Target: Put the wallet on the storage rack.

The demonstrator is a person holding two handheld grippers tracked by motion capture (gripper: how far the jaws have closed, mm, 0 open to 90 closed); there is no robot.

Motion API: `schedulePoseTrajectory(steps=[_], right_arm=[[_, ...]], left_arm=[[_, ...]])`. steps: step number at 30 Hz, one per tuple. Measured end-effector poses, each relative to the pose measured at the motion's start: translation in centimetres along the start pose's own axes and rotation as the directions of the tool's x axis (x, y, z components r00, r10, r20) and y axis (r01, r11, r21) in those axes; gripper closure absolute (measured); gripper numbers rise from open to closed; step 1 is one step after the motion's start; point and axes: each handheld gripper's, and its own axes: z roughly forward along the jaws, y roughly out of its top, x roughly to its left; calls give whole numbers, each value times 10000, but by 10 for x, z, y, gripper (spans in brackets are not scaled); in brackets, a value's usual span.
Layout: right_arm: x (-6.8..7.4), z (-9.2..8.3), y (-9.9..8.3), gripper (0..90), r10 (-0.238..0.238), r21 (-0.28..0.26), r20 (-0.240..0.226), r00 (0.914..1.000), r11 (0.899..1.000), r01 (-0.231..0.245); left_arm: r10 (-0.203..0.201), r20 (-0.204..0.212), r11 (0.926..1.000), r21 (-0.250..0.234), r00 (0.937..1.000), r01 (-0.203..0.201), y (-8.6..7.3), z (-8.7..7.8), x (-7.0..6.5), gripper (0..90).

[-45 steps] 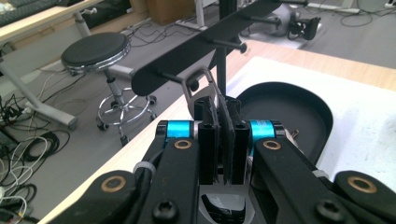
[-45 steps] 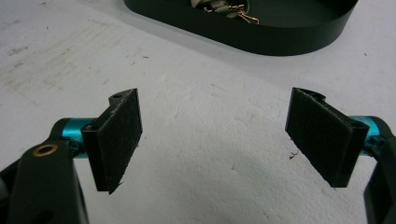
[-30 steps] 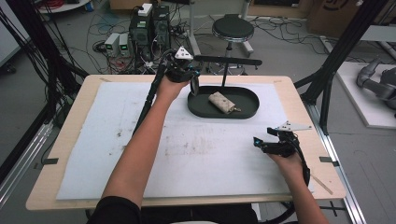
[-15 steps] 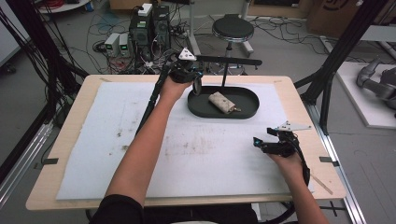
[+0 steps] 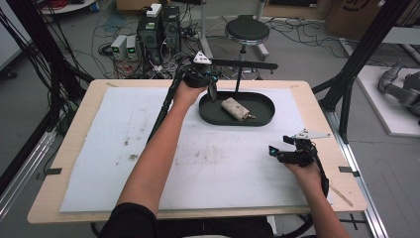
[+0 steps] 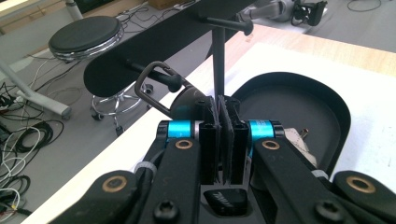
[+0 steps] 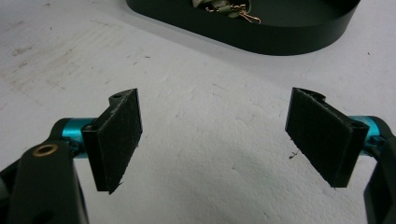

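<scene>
My left gripper is at the far side of the table, by the left end of a black oval tray. In the left gripper view its jaws are shut, pad against pad, and I make out nothing between them. Just past the tips sits a dark rounded thing with a metal loop hooked over a peg of the black stand. A beige pouch with a small gold clasp lies in the tray. My right gripper rests low over the white mat at the right, open with bare mat between its pads.
The stand's thin post rises from the tray's far rim and carries a long crossbar. A stained white mat covers the wooden table. Beyond the far edge are a stool, cables and electronics boxes on the floor.
The left gripper has edged slightly to the right, toward the stand. The right gripper has stayed where it was, still open.
</scene>
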Motion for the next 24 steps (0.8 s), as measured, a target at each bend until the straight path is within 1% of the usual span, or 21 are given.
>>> schedulePoseTrajectory(steps=[5,8,10,11,12,15,19,24], right_arm=[[-1,0,0,190,-27,10,16,10000,10000,27],[-1,0,0,190,-7,6,28,10000,10000,7],[0,0,0,190,10,23,21,10000,10000,-10],[0,0,0,190,34,23,13,10000,10000,-34],[0,0,0,190,-16,5,17,10000,10000,16],[0,-1,-1,191,18,-2,34,10000,10000,-18],[0,-1,-1,191,35,-39,36,10000,10000,-35],[1,-1,0,190,-9,-25,36,10000,10000,9]], left_arm=[[-130,40,9999,-43,9999,130,-1,3,3,866],[-178,-23,9998,-54,9998,178,-1,4,4,864],[-152,-129,9999,-11,9998,152,-2,4,4,850],[-153,-99,9999,-57,9998,152,-2,5,4,837],[-142,-122,9999,-43,9998,142,-2,5,4,807],[-148,-66,9999,39,9999,148,-3,4,5,765],[-227,19,9997,34,9997,227,-3,2,4,745],[-460,332,9989,24,9984,459,-10,-4,2,707]])
